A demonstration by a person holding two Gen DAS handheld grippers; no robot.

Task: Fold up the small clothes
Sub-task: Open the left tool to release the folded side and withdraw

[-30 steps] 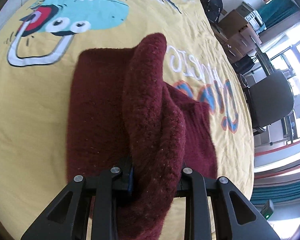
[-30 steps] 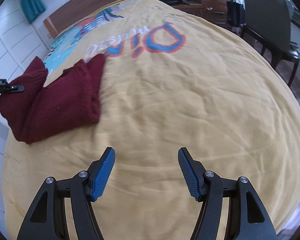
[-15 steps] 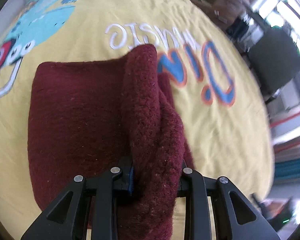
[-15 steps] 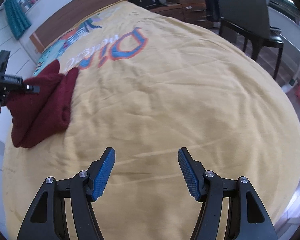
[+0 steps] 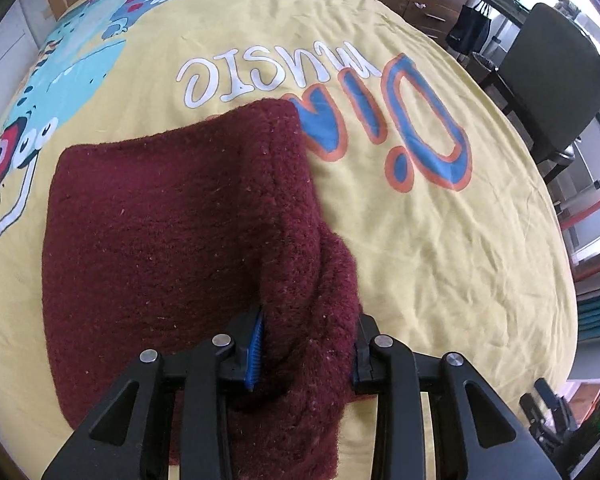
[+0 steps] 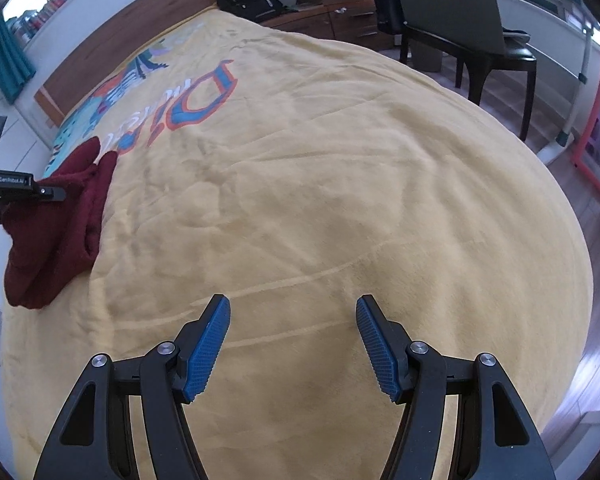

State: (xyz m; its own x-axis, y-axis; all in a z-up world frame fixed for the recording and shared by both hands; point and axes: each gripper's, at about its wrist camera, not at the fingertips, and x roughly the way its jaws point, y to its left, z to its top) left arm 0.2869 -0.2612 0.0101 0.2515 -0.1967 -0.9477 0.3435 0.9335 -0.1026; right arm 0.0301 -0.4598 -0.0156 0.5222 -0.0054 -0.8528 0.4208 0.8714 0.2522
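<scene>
Maroon knit garment (image 5: 172, 240) lies on the yellow printed bedspread (image 5: 440, 240), near its left side; one thick fold is raised, likely so it can be laid across the flat part. Left gripper (image 5: 306, 354) is clamped on that bunched fold, angled down over it. Right gripper (image 6: 294, 344) hovers well right above bare bedspread, jaws wide, holding nothing.
</scene>
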